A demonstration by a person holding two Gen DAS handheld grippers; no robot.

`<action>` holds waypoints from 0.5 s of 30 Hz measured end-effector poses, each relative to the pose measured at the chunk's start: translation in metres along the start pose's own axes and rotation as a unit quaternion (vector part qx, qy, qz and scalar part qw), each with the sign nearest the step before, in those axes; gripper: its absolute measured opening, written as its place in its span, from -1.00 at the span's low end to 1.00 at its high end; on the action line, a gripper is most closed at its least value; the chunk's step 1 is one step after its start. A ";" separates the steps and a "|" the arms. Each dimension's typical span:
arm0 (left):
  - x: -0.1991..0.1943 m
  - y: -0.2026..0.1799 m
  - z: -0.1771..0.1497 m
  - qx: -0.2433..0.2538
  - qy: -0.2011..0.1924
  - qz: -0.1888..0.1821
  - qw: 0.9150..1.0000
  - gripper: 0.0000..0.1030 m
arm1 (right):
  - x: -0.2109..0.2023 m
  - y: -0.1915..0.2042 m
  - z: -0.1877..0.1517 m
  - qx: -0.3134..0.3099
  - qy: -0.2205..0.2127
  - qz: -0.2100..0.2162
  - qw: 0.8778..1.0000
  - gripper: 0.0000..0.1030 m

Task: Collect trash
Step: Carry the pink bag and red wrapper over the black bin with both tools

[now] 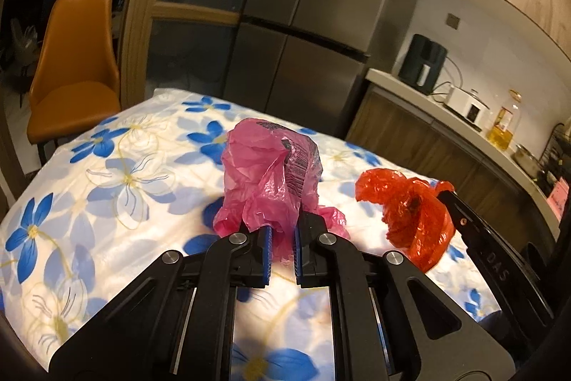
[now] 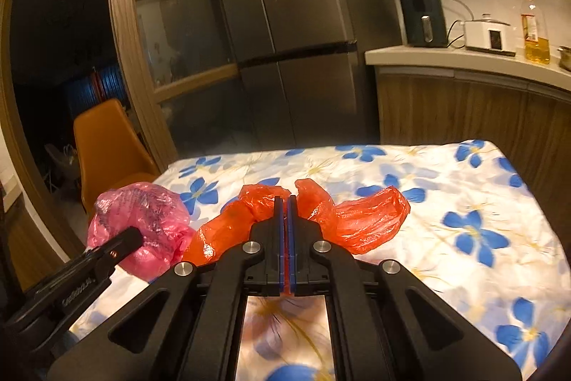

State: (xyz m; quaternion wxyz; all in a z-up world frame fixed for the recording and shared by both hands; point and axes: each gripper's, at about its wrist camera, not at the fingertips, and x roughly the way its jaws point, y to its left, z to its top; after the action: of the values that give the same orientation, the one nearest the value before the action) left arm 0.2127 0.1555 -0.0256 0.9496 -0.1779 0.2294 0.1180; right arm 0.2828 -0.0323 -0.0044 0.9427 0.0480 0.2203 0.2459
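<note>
A crumpled pink plastic bag (image 1: 271,177) with a barcode print is held above the flowered table (image 1: 107,188). My left gripper (image 1: 283,231) is shut on its lower part, with pink film between the blue pads. The pink bag also shows in the right wrist view (image 2: 142,224), with the left gripper's finger on it. My right gripper (image 2: 286,202) is shut on a red-orange plastic bag (image 2: 360,220), pads pressed together with film between them. The red bag shows in the left wrist view (image 1: 410,213), on the right gripper's finger.
An orange chair (image 1: 75,66) stands beyond the table's far left corner. A steel fridge (image 1: 307,9) is behind the table. The counter (image 2: 464,59) on the right carries an air fryer (image 2: 424,16), a white cooker (image 2: 489,33) and an oil bottle (image 2: 535,31).
</note>
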 end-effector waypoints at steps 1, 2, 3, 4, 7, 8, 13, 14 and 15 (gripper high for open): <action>-0.005 -0.006 0.000 0.004 -0.002 -0.004 1.000 -0.84 | -0.009 -0.004 0.001 0.002 -0.005 -0.001 1.000 -0.96; -0.008 -0.011 -0.001 0.007 -0.004 -0.007 1.000 -0.84 | -0.019 -0.008 0.001 0.004 -0.011 -0.004 1.000 -0.96; -0.011 -0.017 -0.001 0.011 -0.005 -0.010 1.000 -0.84 | -0.027 -0.011 0.001 0.004 -0.016 -0.007 1.000 -0.96; -0.015 -0.026 -0.003 0.016 -0.006 -0.015 1.000 -0.84 | -0.035 -0.015 0.002 0.005 -0.021 -0.010 1.000 -0.96; -0.021 -0.048 -0.008 0.031 -0.005 -0.030 0.999 -0.84 | -0.059 -0.028 0.003 0.010 -0.036 -0.021 0.999 -0.96; -0.022 -0.054 -0.010 0.034 -0.004 -0.035 0.999 -0.84 | -0.068 -0.035 0.003 0.013 -0.040 -0.027 0.999 -0.96; -0.028 -0.090 -0.021 0.057 0.000 -0.061 0.997 -0.84 | -0.095 -0.061 0.000 0.027 -0.053 -0.051 0.997 -0.96; -0.029 -0.099 -0.024 0.063 0.001 -0.067 0.996 -0.84 | -0.100 -0.067 0.000 0.031 -0.056 -0.058 0.996 -0.96; -0.029 -0.106 -0.026 0.069 0.002 -0.073 0.995 -0.84 | -0.104 -0.071 0.000 0.033 -0.058 -0.062 0.996 -0.96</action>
State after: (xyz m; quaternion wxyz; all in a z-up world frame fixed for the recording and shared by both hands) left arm 0.2094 0.0447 -0.0030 0.9651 -0.1288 0.2257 0.0319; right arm 0.2330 -0.1451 0.0222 0.9651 0.0801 0.1759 0.1768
